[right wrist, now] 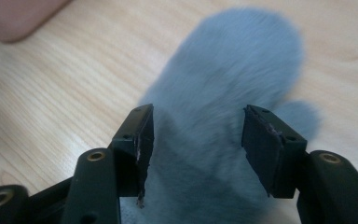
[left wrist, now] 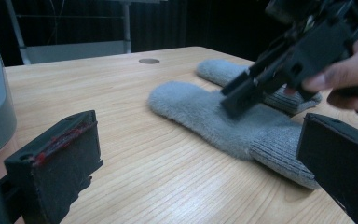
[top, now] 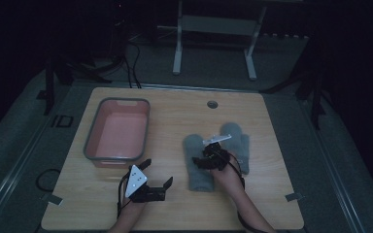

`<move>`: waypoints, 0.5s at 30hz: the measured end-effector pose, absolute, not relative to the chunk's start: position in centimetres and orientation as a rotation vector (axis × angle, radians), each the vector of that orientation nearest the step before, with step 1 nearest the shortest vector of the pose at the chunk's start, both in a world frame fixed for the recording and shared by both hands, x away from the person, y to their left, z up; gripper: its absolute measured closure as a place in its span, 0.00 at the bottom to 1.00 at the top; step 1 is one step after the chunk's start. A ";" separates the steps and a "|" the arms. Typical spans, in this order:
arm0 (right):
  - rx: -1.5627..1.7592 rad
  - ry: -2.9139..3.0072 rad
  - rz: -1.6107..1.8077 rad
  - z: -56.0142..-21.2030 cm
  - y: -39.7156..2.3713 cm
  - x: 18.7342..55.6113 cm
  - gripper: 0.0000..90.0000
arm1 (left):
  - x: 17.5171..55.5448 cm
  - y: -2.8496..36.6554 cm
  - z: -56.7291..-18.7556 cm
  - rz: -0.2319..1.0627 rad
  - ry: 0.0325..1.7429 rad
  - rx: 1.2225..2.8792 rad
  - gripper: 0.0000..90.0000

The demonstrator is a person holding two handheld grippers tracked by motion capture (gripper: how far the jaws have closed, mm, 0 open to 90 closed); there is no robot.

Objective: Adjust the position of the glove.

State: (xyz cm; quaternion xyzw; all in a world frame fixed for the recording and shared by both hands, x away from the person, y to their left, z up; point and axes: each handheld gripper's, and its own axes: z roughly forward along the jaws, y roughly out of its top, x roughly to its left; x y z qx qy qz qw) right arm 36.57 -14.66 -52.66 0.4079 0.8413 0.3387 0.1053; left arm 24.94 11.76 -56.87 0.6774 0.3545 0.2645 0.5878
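Dim light falls on a pale wooden table (top: 175,204) with dark floor around it and a white metal frame (top: 213,29) standing beyond its far edge. At the near edge the left gripper (top: 156,175) hovers over bare wood with its jaws spread wide and nothing between them; in the left gripper view its two black jaws frame the tabletop at either side. Just beyond it sits a pink tub (top: 118,133) with a grey rim, nothing inside it. To the right, the right gripper (top: 205,158) is tipped down over a grey mitten (top: 196,167), its jaws parted and straddling the fluffy body of the mitten without closing on it, as the right gripper view shows. A second grey mitten (top: 238,141) lies just beside the first, farther from the person, both flat on the wood. Near the far edge is a small round hole (top: 212,104) in the table.
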 end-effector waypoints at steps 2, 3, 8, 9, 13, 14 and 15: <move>1.200 2.453 1.012 -51.7 -15.4 36.7 0.47 | 24.9 11.8 -56.9 0.616 0.825 1.578 0.00; 1.195 2.443 1.017 -51.3 -15.8 36.9 0.47 | 24.9 11.8 -56.9 0.616 0.824 1.579 0.00; 1.217 2.362 1.047 -49.7 -18.1 37.3 0.45 | 24.9 11.7 -56.9 0.618 0.822 1.579 0.00; 1.228 2.311 1.061 -48.9 -19.6 37.6 0.47 | 24.9 11.8 -56.9 0.618 0.824 1.580 0.00; 1.245 2.243 1.049 -47.9 -22.2 38.3 0.48 | 24.9 11.8 -56.9 0.616 0.827 1.579 0.00; 1.250 2.227 1.036 -47.8 -22.8 38.5 0.48 | 24.9 11.8 -56.9 0.616 0.827 1.579 0.00; 1.257 2.220 1.027 -47.7 -23.3 38.7 0.48 | 24.9 11.8 -56.9 0.617 0.827 1.579 0.00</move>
